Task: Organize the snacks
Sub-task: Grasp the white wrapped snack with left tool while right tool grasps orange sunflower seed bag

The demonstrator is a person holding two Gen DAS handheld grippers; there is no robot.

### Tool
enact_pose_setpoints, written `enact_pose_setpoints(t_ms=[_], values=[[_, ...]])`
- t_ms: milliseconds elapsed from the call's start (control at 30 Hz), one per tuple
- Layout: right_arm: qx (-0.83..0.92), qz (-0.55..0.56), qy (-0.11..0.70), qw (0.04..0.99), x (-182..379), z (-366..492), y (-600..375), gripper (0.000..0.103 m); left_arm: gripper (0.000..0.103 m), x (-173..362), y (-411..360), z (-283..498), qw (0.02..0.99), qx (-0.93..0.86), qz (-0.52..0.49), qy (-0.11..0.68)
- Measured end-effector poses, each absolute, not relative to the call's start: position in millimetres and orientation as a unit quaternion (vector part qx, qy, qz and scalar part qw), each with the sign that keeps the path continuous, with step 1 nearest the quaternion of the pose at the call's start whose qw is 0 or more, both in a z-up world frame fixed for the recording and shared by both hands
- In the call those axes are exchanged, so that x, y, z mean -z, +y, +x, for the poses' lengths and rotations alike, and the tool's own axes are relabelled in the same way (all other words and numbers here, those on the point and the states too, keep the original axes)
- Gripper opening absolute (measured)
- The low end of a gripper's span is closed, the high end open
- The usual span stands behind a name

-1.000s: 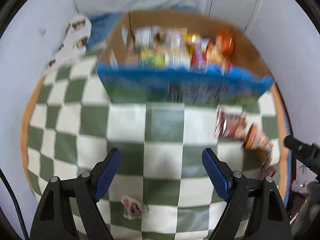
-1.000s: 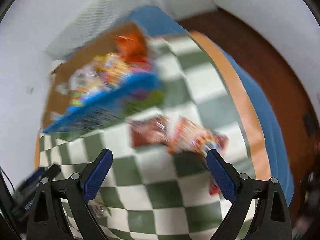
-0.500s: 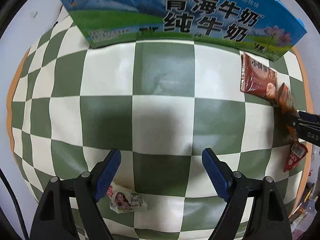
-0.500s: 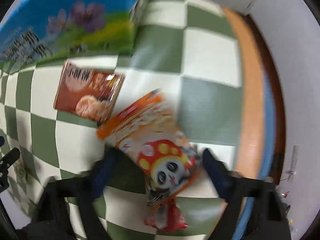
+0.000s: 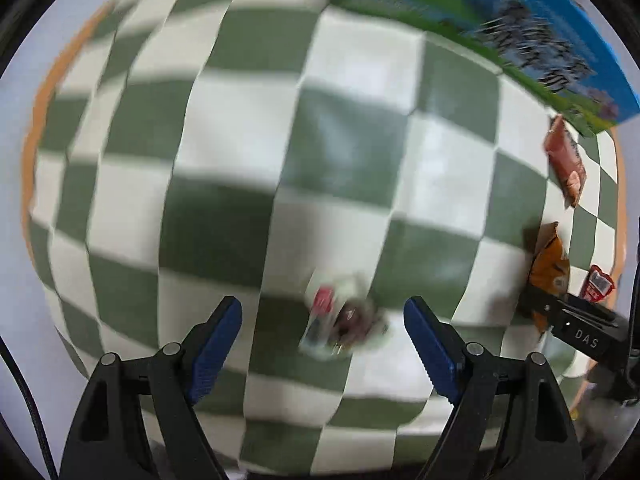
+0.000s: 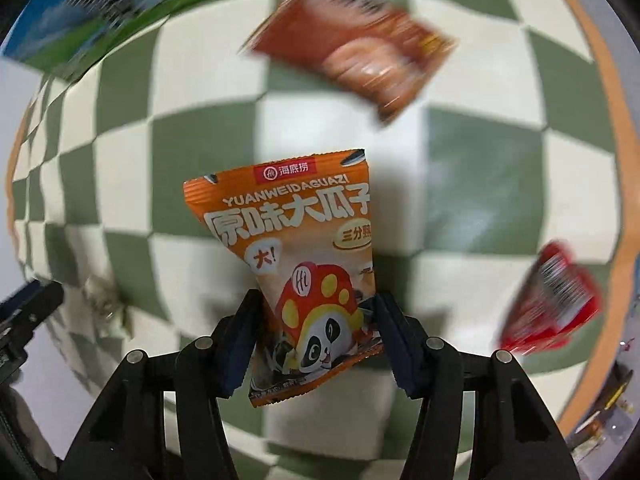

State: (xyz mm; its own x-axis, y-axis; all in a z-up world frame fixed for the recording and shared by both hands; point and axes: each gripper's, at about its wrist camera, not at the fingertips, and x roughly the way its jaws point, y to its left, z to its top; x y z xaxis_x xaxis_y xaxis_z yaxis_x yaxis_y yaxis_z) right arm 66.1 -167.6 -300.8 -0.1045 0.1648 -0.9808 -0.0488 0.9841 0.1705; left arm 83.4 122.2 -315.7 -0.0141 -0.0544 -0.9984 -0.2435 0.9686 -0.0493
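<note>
The orange panda-printed seed packet (image 6: 304, 280), long axis running away from the camera over the green-and-white checked cloth (image 6: 480, 184), is being clenched by the closing right gripper (image 6: 316, 340), while the left gripper (image 5: 324, 336) stands released over a small crumpled wrapper (image 5: 344, 320).

Small wrapped snack (image 5: 344, 326) between left jaws: smeared by motion, print unreadable. Blue-green carton (image 5: 552, 36): cut by upper frame edge, lettering blurred in both views. Brown-red packet (image 6: 352, 44): blurred, text illegible. Red packet (image 6: 556, 300) at right: streaked, label unreadable. Orange seed packet (image 6: 304, 272): lower side edges hidden behind right jaws; from left wrist view only sliver shows. Crumpled wrapper (image 6: 104, 300) left of right jaws: too blurred to identify.
</note>
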Motion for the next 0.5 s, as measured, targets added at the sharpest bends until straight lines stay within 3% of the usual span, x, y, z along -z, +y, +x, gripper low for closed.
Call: enact_pose_setpoints(t_ms=[100,233,300,333,500], values=[[-0.095,0.056,0.745,0.658,305,61,-163,0.075,0.083,332,134,69,0.678,-0.061,-0.137,0.72],[-0.097,0.058,0.746,0.656,303,58,-169,0.076,0.083,359,129,67,0.66,-0.033,-0.169,0.732],[-0.096,0.058,0.743,0.659,298,60,-171,0.076,0.072,370,125,68,0.655,-0.025,-0.175,0.735],[-0.095,0.057,0.741,0.662,294,61,-174,0.076,0.057,375,122,68,0.653,-0.02,-0.176,0.736],[-0.097,0.059,0.732,0.672,280,70,-193,0.076,0.049,373,100,73,0.668,-0.005,-0.149,0.729]])
